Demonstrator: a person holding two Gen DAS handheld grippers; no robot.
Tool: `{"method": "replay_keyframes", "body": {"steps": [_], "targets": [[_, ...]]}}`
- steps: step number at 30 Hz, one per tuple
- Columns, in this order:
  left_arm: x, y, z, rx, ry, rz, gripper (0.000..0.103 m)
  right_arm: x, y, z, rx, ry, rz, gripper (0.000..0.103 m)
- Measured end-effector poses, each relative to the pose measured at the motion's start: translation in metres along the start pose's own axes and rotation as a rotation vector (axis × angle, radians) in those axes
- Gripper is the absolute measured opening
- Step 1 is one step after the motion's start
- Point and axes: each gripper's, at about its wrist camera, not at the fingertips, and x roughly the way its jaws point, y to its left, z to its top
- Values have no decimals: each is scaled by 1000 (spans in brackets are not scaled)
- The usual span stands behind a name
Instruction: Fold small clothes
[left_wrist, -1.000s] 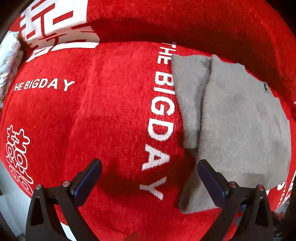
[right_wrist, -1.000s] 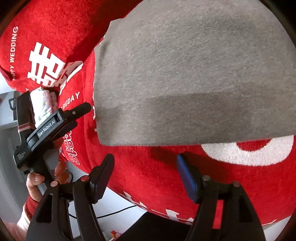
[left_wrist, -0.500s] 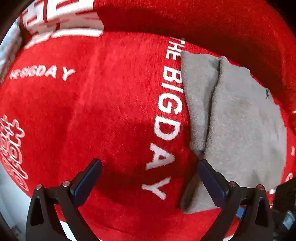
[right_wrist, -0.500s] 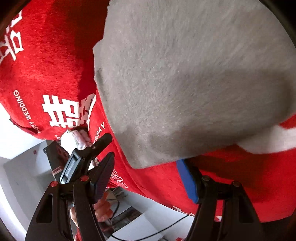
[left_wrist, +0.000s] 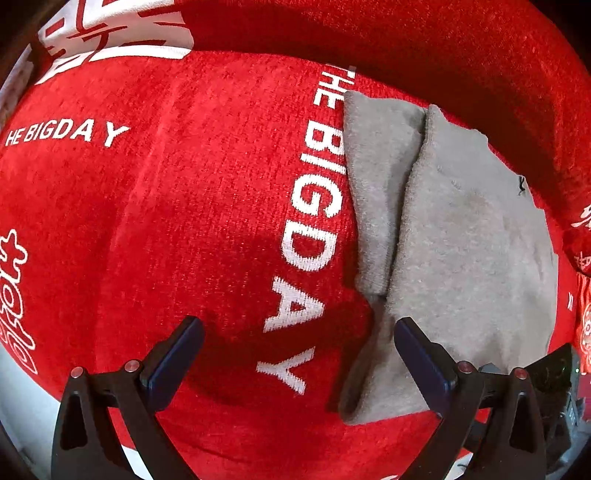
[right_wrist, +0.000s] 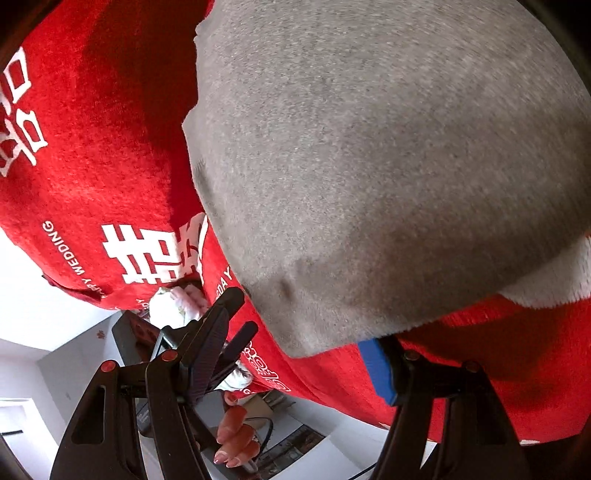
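A small grey cloth lies folded on a red blanket with white lettering, at the right of the left wrist view. My left gripper is open and empty, hovering over the blanket; its right finger is at the cloth's near left edge. In the right wrist view the grey cloth fills most of the frame. My right gripper is open, close to the cloth's near corner, which overlaps the top of the blue right pad.
The red blanket drapes over the surface's edge. Beyond it in the right wrist view are a white floor, my left gripper held by a hand, and a pale patterned cloth.
My right gripper has moved in toward the cloth's near corner and tilted; the corner now covers the tip of its right pad. The left gripper has shifted only slightly.
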Motion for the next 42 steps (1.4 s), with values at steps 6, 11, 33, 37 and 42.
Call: {"method": "replay_keyframes", "body": {"steps": [6, 11, 33, 37, 42], "targets": [[7, -8, 6, 7, 5, -3, 103, 3, -4, 3, 58, -3, 52, 74], [7, 1, 17, -48, 13, -121, 103, 0, -4, 10, 57, 3, 125, 13], [56, -92, 83, 85, 144, -511, 102, -29, 30, -3, -331, 212, -171, 13], [51, -102, 80, 159, 127, -430, 95, -59, 41, 10, -389, 173, -225, 15], [51, -107, 76, 205, 110, -353, 82, -99, 77, 51, -482, -50, -281, 15]]}}
